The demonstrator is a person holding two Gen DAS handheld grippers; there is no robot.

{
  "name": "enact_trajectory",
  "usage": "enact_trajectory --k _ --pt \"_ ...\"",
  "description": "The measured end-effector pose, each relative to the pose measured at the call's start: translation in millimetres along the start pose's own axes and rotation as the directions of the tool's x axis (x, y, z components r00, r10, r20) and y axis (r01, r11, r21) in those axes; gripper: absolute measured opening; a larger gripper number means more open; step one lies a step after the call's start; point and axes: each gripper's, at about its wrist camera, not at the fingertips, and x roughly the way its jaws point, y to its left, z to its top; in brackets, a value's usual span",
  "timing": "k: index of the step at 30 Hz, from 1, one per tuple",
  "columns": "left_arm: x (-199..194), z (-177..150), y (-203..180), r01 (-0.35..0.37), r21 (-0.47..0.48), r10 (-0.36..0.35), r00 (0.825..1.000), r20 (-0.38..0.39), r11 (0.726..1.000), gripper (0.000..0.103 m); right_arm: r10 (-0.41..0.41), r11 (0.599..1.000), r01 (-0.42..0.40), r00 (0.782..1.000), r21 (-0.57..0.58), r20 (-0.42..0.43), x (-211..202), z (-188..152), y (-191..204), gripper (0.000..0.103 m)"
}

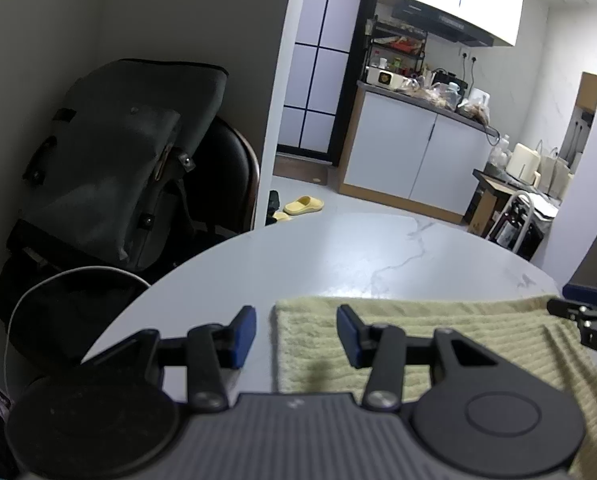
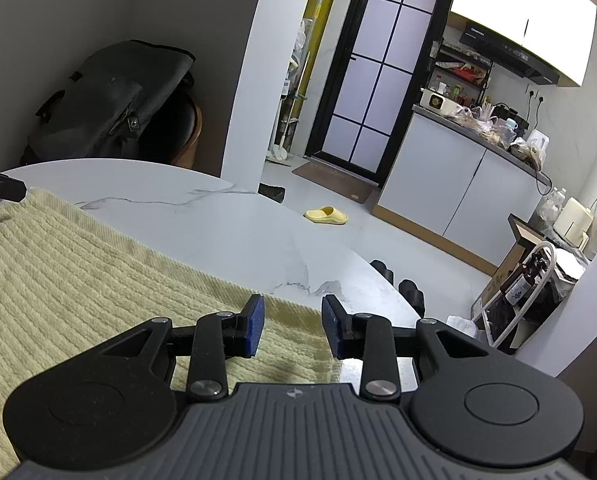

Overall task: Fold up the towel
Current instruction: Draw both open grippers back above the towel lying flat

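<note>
A pale green ribbed towel [image 1: 418, 328] lies flat on the round white marble table [image 1: 338, 256]. My left gripper [image 1: 296, 334] is open and hovers over the towel's far left corner, with the left edge running between its blue pads. In the right wrist view the towel [image 2: 78, 280] fills the lower left. My right gripper [image 2: 294, 330] is open above the towel's far right corner, with nothing pinched. The right gripper's tip [image 1: 586, 308] shows at the edge of the left wrist view, and the left gripper's tip [image 2: 2, 186] shows at the far left of the right wrist view.
A black bag [image 1: 126, 160] rests on a dark chair beyond the table's left side. The table's curved edge [image 2: 378, 276] drops off just past the right gripper. Beyond it are a yellow slipper [image 2: 326, 216], a kitchen counter [image 2: 478, 184] and a white cart [image 2: 530, 280].
</note>
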Motion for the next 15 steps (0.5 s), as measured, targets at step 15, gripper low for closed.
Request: enact_trajectory --k 15 --pt "-51.5 -10.1 -6.3 0.03 0.01 -0.03 0.999 0.03 0.999 0.048 -0.01 1.0 0.01 1.0 0.01 0.012 -52.2 -5.5 8.9 0.036"
